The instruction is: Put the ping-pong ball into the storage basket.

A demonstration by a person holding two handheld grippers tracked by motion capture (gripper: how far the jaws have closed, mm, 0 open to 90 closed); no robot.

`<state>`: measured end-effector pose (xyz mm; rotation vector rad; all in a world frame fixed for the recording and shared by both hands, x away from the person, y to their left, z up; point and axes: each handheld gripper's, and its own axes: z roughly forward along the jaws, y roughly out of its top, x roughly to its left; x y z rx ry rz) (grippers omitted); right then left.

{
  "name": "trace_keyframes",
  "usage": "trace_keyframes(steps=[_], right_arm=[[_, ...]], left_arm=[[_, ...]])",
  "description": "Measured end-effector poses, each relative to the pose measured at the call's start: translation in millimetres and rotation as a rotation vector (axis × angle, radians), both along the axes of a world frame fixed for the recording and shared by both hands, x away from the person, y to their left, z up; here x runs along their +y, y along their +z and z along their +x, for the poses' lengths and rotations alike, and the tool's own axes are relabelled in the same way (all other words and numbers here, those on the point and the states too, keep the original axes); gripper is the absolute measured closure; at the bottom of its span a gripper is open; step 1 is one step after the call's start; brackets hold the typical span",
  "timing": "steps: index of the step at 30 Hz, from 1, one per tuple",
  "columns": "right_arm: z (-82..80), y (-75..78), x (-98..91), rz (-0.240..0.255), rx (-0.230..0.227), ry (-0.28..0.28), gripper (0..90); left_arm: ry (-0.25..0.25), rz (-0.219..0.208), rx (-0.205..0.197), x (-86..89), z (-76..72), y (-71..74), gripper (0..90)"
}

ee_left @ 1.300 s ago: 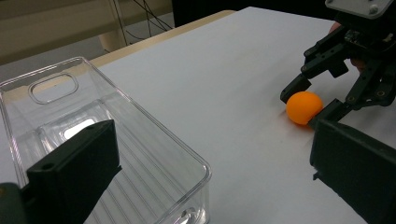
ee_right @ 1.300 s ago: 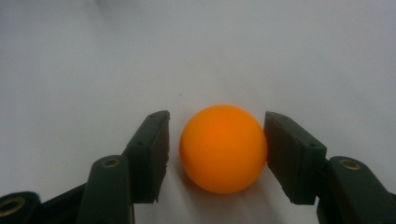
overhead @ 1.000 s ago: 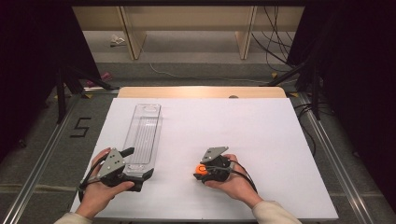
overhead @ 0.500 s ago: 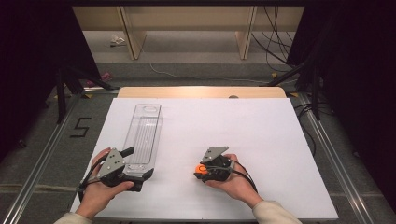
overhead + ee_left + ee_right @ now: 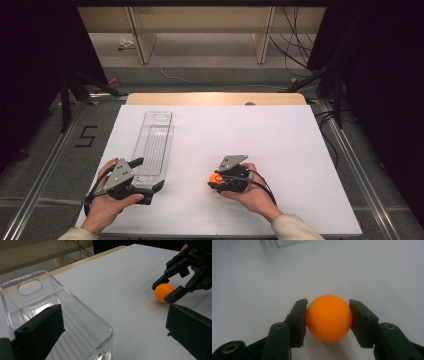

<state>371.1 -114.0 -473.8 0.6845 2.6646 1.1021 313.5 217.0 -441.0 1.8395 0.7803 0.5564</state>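
Observation:
An orange ball [image 5: 215, 177] rests on the white table top [image 5: 270, 135] at the near middle. My right gripper [image 5: 214, 180] is shut on it, one pad pressed on each side of the ball [image 5: 328, 317]. In the left gripper view the ball [image 5: 163, 292] shows off to the right, with the right gripper's fingertips [image 5: 172, 296] clamped on it. A long clear plastic tray [image 5: 157, 135] lies at the left, empty. My left gripper [image 5: 147, 173] stands open at its near end. One jaw is over the tray [image 5: 82, 307], and the other is outside its wall above the table.
The white sheet runs wide to the right and the back. Beyond the far edge are a wooden strip [image 5: 215, 98], shelf legs and cables on the floor. Metal rails [image 5: 345, 145] flank the table, and a "5" [image 5: 86, 136] is marked on the floor at left.

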Motion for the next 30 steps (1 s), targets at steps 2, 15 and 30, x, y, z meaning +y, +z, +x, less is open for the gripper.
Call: trace_keyframes(steps=[2,15,30], right_arm=[[0.1,1.5,-0.5,0.006,-0.006,0.000,51.1],[-0.1,9.0,-0.3,0.057,-0.019,0.006,51.2],[0.6,15.2,0.7,0.093,-0.041,-0.013,51.2]], left_arm=[[0.000,0.000,0.000,-0.1,0.0,0.2,1.1],[0.006,0.001,0.003,-0.5,-0.3,0.2,1.1],[0.002,0.002,0.004,2.1,-2.4,-1.1,1.1]])
